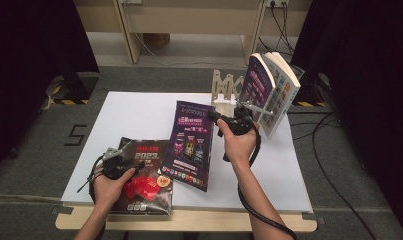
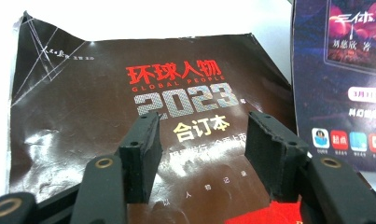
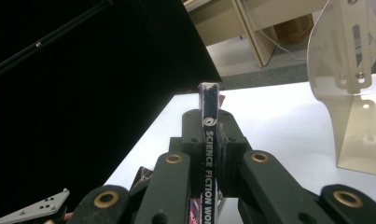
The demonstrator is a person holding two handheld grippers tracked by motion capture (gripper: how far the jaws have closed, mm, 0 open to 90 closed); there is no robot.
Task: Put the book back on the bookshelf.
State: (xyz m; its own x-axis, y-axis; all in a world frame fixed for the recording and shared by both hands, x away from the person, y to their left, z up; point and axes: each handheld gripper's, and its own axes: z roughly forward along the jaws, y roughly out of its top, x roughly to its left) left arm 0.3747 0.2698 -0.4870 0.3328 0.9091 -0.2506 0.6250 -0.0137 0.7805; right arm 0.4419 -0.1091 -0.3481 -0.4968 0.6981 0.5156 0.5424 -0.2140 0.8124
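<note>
Two grippers work the desk (image 1: 129, 107): right gripper (image 1: 215, 118) clamps the purple magazine (image 1: 189, 145) by its spine; left gripper (image 1: 120, 152) hovers with jaws wide over the brown magazine (image 2: 106, 116).

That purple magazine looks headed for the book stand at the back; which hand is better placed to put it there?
The right. Its gripper is already shut on the purple magazine by the spine, close to the book stand. The left gripper hovers with open jaws over the brown magazine at the table's near edge.
</note>
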